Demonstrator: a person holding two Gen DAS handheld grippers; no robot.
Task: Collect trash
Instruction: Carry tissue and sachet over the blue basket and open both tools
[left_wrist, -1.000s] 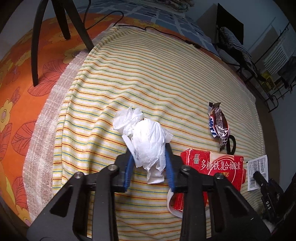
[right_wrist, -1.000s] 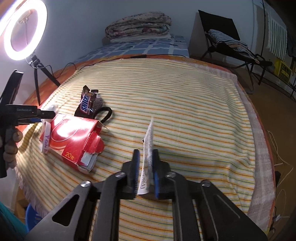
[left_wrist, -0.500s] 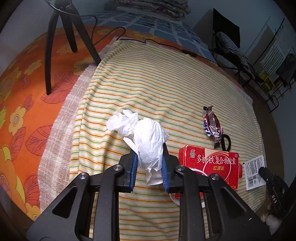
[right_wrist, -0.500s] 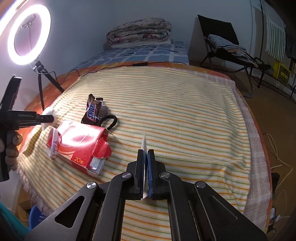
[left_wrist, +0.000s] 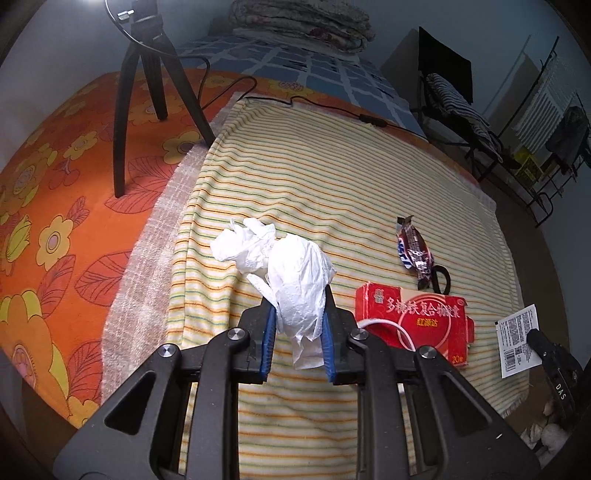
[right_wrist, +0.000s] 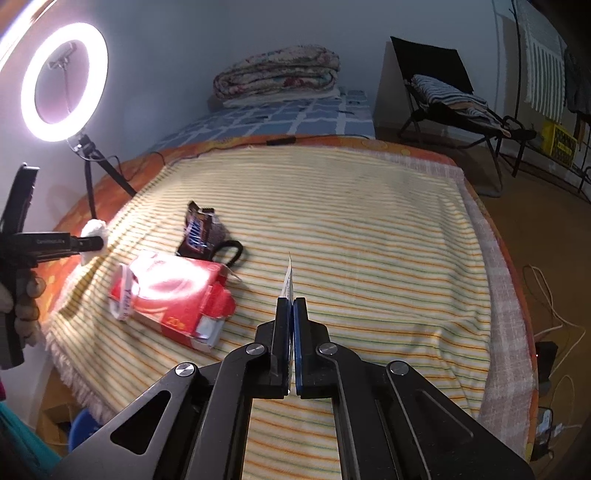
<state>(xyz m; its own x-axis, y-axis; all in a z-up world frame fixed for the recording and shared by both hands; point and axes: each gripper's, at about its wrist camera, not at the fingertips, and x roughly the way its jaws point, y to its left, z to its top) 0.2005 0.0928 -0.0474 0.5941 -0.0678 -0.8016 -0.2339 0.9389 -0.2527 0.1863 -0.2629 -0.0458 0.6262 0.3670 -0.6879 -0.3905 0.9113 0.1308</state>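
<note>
White tissue in your left gripper (left_wrist: 298, 325), paper slip in your right gripper (right_wrist: 291, 325), both raised over the striped blanket (left_wrist: 332, 177).

Your left jaws are part-closed on the crumpled tissue (left_wrist: 291, 280); your right jaws are pressed nearly flat on the paper slip (right_wrist: 289, 280), seen edge-on. The red carton (right_wrist: 173, 299) lies near the blanket's near edge, with the candy wrapper (right_wrist: 201, 230) just behind it, seemingly touching a black loop (right_wrist: 231, 251). Beyond them the blanket runs bare to its far edge. A tripod (left_wrist: 147, 96) stands on the orange sheet (left_wrist: 55, 184) to your left.
</note>
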